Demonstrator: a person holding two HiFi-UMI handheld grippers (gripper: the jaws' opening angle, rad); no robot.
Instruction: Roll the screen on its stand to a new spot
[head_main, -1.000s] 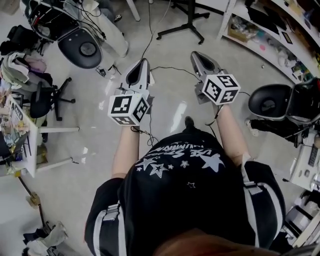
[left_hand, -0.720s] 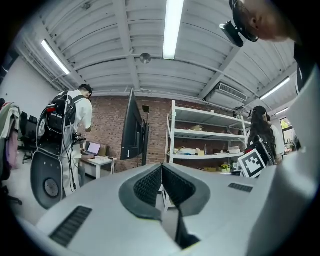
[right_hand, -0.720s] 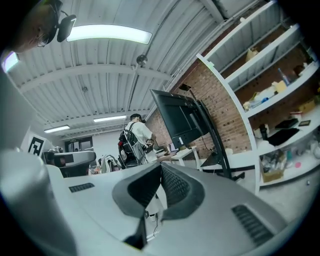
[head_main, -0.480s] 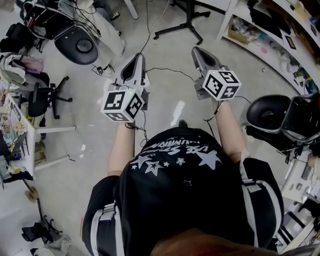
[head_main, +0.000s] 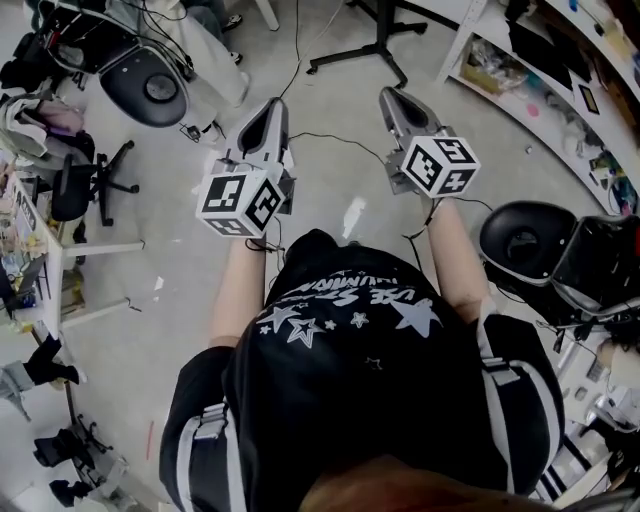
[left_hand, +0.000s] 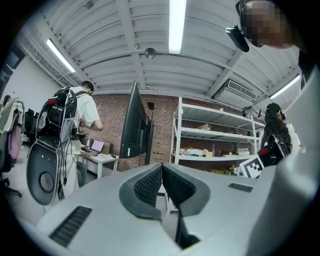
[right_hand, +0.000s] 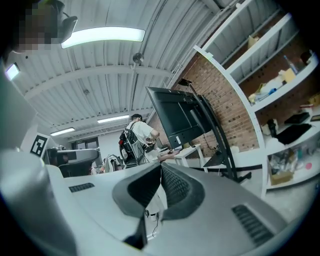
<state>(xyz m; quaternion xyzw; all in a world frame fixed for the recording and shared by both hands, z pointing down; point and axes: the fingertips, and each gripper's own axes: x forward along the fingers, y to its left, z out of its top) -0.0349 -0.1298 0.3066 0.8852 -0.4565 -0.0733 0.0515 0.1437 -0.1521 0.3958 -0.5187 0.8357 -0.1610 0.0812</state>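
Person in a black star-print shirt (head_main: 360, 340) is standing on a pale floor (head_main: 150, 330), seen from above, holding a gripper in each hand, both pointing level ahead. At far left, a black chair (head_main: 148, 88) and a cluttered white counter (head_main: 52, 290) are sitting well apart from the grippers. The left gripper (head_main: 272, 106) is carrying its marker cube near the wrist, and its fingers are pressing together with nothing between them. Just to its right, the right gripper (head_main: 392, 96) is pointing the same way, its fingers likewise closed on nothing. Ahead of it, the black legs of the stand (head_main: 380, 45) are resting on the floor, well clear of both grippers. The screen (right_hand: 176, 116) is sitting upright on that stand, showing edge-on in the left gripper view, in front of a brick wall (left_hand: 162, 135). White shelving (head_main: 520, 90) is lining the right side, with another black chair (head_main: 525, 240) near it.
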